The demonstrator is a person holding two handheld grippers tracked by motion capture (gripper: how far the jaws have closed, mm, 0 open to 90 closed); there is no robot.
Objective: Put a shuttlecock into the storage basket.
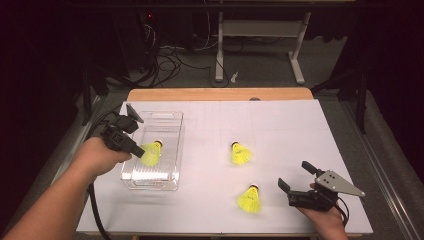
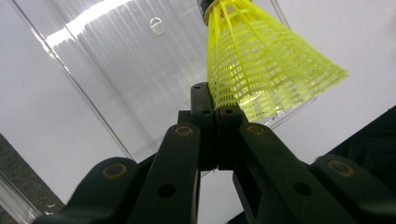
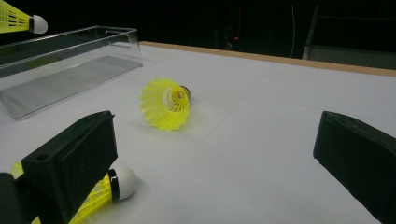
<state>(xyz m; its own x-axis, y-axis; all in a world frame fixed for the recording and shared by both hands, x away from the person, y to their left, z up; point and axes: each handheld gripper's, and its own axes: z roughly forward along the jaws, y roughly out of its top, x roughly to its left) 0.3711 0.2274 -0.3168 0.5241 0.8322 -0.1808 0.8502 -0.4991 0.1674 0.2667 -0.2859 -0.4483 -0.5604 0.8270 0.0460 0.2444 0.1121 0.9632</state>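
Observation:
My left gripper (image 1: pixel 136 149) is shut on the skirt rim of a yellow shuttlecock (image 1: pixel 151 153), which hangs above the clear plastic bin (image 1: pixel 150 184). In the left gripper view the jaws (image 2: pixel 215 100) pinch the yellow mesh skirt (image 2: pixel 266 70), cork end pointing away, with the bin's ribbed floor (image 2: pixel 116 70) beneath. Two more yellow shuttlecocks lie on the white sheet, one mid-table (image 1: pixel 240 153) and one nearer the front (image 1: pixel 250 198). My right gripper (image 1: pixel 295 175) rests open at the front right. Its view shows the open jaws (image 3: pixel 215 154), the mid-table shuttlecock (image 3: pixel 166 103) ahead and the nearer one (image 3: pixel 112 186) beside the left jaw.
A white sheet (image 1: pixel 290 125) covers the table, with a wooden edge (image 1: pixel 220 94) at the back. The bin (image 3: pixel 93 37) stands at the table's left side. Beyond the table are desk legs (image 1: pixel 219 55) and cables (image 1: pixel 170 60) on the floor.

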